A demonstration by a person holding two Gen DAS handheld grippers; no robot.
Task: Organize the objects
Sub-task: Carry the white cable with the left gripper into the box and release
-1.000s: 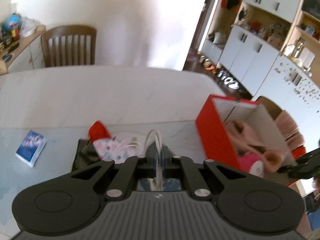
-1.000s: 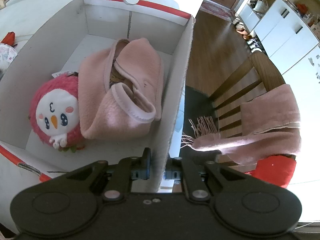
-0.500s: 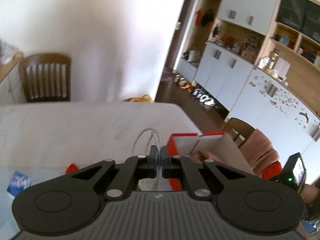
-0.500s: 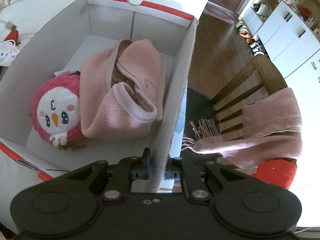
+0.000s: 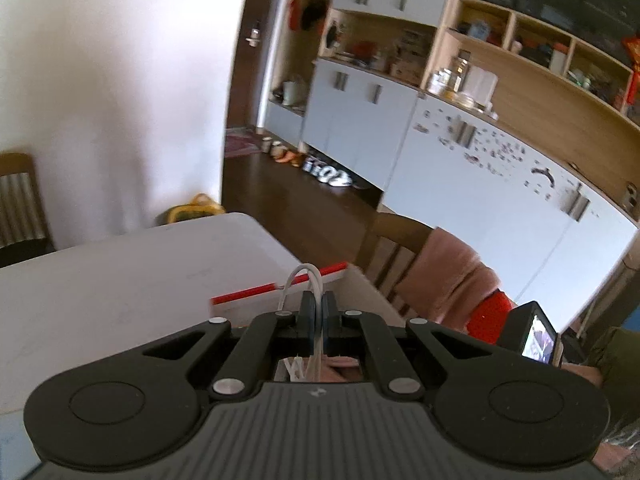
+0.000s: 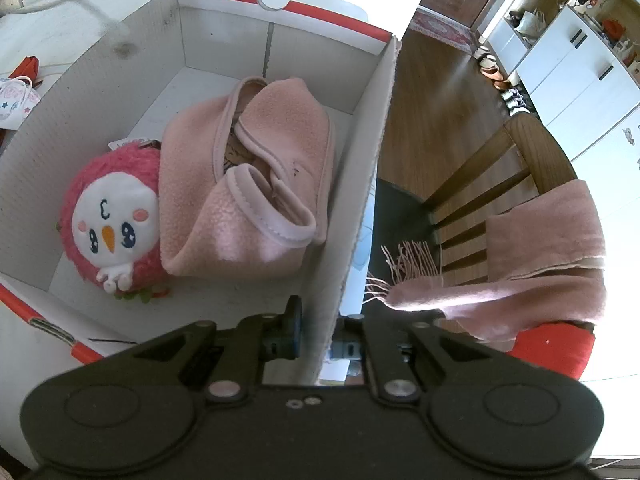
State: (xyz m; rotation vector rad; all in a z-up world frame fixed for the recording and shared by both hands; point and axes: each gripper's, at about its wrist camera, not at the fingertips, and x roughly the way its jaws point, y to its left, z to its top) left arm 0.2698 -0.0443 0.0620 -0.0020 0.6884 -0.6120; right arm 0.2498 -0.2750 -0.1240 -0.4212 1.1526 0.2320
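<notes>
A red-and-white cardboard box holds a pink plush toy and a pink fleece garment. My right gripper is shut on the box's right wall. My left gripper is shut on a white cord, held high over the box, whose red rim shows just beyond the fingers. A blurred part of the cord hangs over the box's far left corner in the right wrist view.
A wooden chair draped with a pink scarf stands right of the box, past the table edge. A patterned face mask and a red item lie on the white table left of the box. Cabinets line the far wall.
My left gripper has lifted the white cord off the table, risen and swung right over the box. My right gripper has kept its hold on the box wall.
</notes>
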